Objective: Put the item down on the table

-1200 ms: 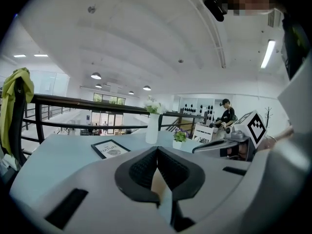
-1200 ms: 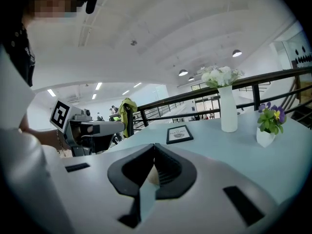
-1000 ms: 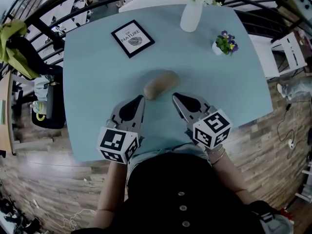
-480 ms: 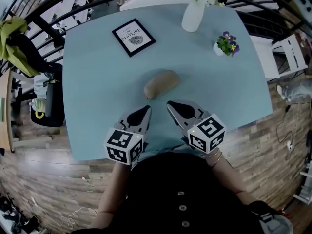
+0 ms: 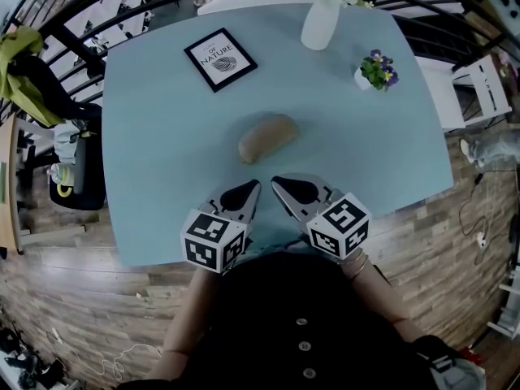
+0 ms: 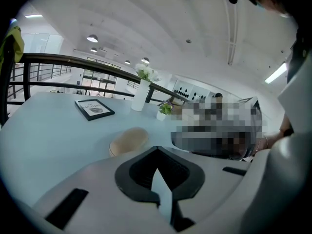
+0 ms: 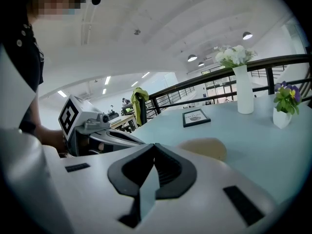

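A tan oblong loaf-like item [image 5: 268, 136] lies by itself on the light blue table [image 5: 162, 136], near the middle. It also shows just beyond the jaws in the left gripper view [image 6: 129, 140] and the right gripper view [image 7: 202, 147]. My left gripper [image 5: 253, 187] is shut and empty, a short way in front of the item near the table's front edge. My right gripper [image 5: 276, 181] sits beside it, also shut and empty. Their tips almost meet. Neither touches the item.
A black-framed picture [image 5: 220, 60] lies at the back left. A white vase with flowers [image 5: 318, 24] and a small pot of purple flowers [image 5: 374, 71] stand at the back right. A dark railing [image 5: 97, 23] rings the table. A green jacket [image 5: 24, 71] hangs left.
Both grippers have drawn back from the item toward the person and come closer together. The item has stayed in place on the table.
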{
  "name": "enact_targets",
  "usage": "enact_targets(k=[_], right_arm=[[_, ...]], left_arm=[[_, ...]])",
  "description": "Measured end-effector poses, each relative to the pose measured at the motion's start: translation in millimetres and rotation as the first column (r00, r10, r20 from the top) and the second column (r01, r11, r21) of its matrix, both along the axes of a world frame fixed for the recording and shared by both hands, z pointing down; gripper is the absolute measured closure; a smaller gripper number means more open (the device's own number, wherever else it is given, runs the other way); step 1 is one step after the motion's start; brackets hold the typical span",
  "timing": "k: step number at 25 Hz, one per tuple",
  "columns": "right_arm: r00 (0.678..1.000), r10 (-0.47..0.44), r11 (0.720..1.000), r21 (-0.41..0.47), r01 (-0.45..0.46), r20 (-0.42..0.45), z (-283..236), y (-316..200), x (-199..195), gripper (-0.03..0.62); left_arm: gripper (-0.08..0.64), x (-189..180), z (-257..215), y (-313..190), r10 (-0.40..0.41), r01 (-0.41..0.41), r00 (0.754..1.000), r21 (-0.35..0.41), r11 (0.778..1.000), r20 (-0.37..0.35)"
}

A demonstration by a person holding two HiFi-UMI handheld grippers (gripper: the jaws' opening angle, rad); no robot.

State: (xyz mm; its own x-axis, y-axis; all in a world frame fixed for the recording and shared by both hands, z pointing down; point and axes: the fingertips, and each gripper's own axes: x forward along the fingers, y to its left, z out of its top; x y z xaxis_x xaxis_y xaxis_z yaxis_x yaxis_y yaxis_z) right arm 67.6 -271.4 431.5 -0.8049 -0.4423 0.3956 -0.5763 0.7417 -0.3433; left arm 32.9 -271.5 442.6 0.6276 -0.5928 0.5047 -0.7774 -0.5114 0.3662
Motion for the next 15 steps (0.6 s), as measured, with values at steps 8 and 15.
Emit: enact_targets(k=[8, 15], right_arm=[[0.999, 0.049, 0.999, -0.025, -0.048, 0.021, 1.7, -4.7, 7.1, 0.588], [0.997, 0.069, 0.997, -0.030, -0.068, 0.039, 0.8, -6.4, 11.1, 0.588]], left_arm=[[0.543, -0.9, -1.0, -0.8, 0.001, -0.001, 1.000, -0.003, 1.000, -0.005], [0.543, 0.0, -1.8, 0.0, 0.000, 0.000, 1.000, -0.015, 1.000, -0.015]])
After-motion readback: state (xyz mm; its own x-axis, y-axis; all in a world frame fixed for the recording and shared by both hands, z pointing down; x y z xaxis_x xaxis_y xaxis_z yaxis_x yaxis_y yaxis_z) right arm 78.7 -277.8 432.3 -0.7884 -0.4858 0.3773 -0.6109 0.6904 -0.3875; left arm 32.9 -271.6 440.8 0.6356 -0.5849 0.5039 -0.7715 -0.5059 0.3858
